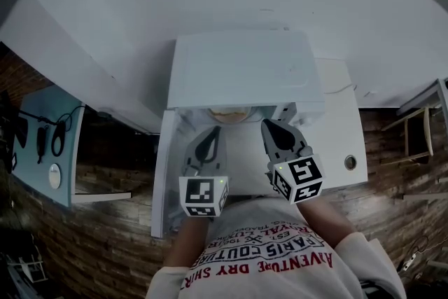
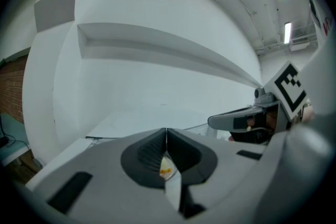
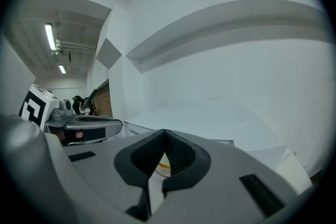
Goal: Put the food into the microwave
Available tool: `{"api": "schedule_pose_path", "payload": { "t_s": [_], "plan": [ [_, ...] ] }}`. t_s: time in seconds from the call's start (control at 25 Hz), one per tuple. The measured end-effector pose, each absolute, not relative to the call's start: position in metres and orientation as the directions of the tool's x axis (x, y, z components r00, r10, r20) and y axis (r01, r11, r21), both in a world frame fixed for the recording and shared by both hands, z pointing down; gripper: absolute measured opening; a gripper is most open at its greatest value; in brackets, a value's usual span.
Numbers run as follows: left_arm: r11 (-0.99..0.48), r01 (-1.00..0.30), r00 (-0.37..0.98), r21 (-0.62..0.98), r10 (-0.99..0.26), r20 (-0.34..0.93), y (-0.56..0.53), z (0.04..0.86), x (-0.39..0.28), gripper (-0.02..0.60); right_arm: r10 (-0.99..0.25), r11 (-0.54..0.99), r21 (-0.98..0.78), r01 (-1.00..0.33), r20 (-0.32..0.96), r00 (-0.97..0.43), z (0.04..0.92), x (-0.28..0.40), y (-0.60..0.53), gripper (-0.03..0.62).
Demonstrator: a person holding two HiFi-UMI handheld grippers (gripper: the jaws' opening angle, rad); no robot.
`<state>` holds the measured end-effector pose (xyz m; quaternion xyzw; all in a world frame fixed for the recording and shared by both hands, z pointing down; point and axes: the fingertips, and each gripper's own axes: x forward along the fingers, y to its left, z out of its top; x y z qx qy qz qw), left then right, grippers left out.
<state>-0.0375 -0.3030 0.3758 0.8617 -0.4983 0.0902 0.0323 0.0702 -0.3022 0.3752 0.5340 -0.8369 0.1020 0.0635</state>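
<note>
A white microwave (image 1: 245, 70) stands on a white table (image 1: 336, 136), seen from above. At its front edge a plate of food (image 1: 227, 114) shows, pale with an orange patch; the microwave's top hides its far part. My left gripper (image 1: 210, 135) hangs just short of the plate on its left side, jaws shut with nothing between them. My right gripper (image 1: 269, 125) hangs beside the plate on the right, also shut and empty. A sliver of the plate (image 2: 166, 168) shows below the left gripper (image 2: 166, 131), and the plate (image 3: 163, 165) shows likewise under the right gripper (image 3: 165, 135).
The table has a round cable hole (image 1: 350, 162) at its right side. Brick-patterned floor (image 1: 105, 241) surrounds it. A light blue board (image 1: 49, 143) with dark items stands to the left, a chair frame (image 1: 420, 126) to the right. White walls rise behind the microwave.
</note>
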Motion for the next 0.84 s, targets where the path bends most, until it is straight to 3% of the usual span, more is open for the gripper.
{"api": "schedule_pose_path", "payload": {
  "t_s": [0.84],
  "plan": [
    [-0.506,-0.862,0.499,-0.008,-0.852,0.161,-0.303,0.363,-0.040,0.008,-0.886,0.406,-0.155,-0.901,0.175,-0.429,0.360,0.062,-0.304,0.012]
  ]
}}
